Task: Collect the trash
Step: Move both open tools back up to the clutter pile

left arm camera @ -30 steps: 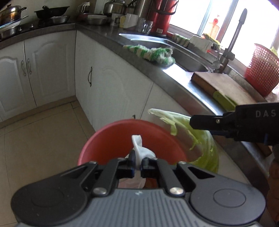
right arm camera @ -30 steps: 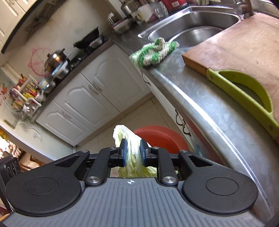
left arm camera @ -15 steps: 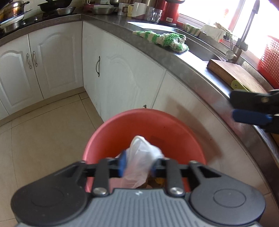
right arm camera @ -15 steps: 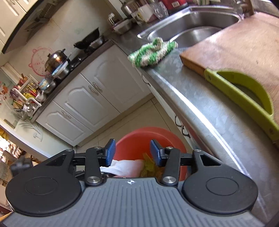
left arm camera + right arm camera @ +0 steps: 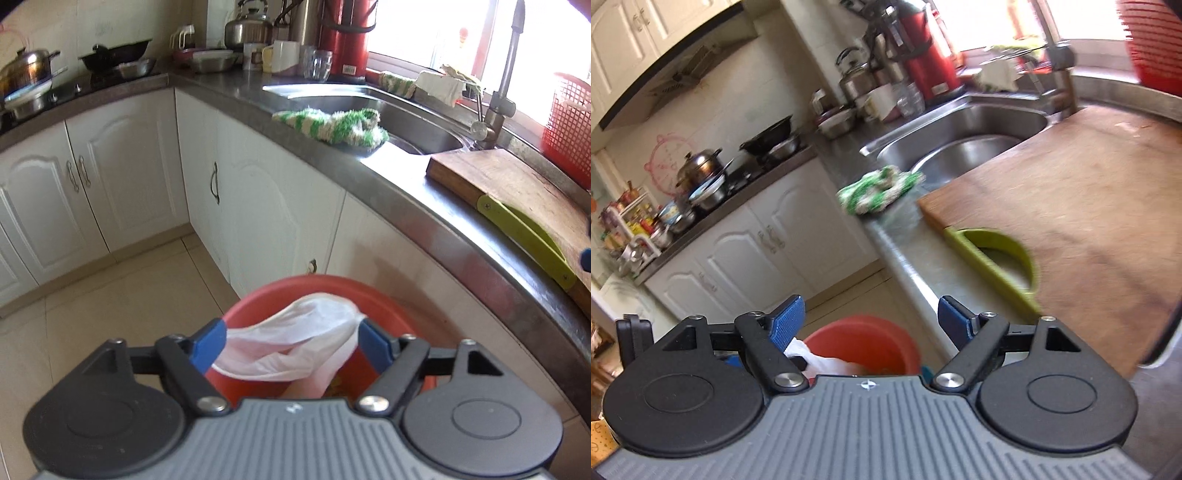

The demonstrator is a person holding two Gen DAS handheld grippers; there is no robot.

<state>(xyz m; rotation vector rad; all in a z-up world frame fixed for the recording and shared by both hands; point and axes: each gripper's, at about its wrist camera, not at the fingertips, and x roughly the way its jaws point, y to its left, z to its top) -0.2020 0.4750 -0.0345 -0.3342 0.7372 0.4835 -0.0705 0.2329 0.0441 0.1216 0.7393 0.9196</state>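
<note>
A red trash bin [image 5: 384, 306] stands on the floor against the white cabinets. My left gripper [image 5: 291, 338] is open right above it, and a white plastic bag [image 5: 295, 347] hangs between its spread fingers over the bin's mouth. My right gripper [image 5: 870, 319] is open and empty, higher up by the counter edge. In the right wrist view the bin [image 5: 864, 341] lies below it, with the white bag [image 5: 816, 356] at its left rim. Yellowish scraps show inside the bin.
A wooden cutting board [image 5: 1089, 206] with a green handle [image 5: 997, 266] lies on the grey counter [image 5: 424, 218]. A green-white cloth [image 5: 332, 125] sits at the sink [image 5: 964, 147] edge. A red basket [image 5: 569, 125] stands far right. Pots sit on the stove [image 5: 33, 88].
Both grippers opened. The right gripper dropped its cabbage leaf and rose towards the counter. The left gripper's fingers spread apart and the white bag loosened between them.
</note>
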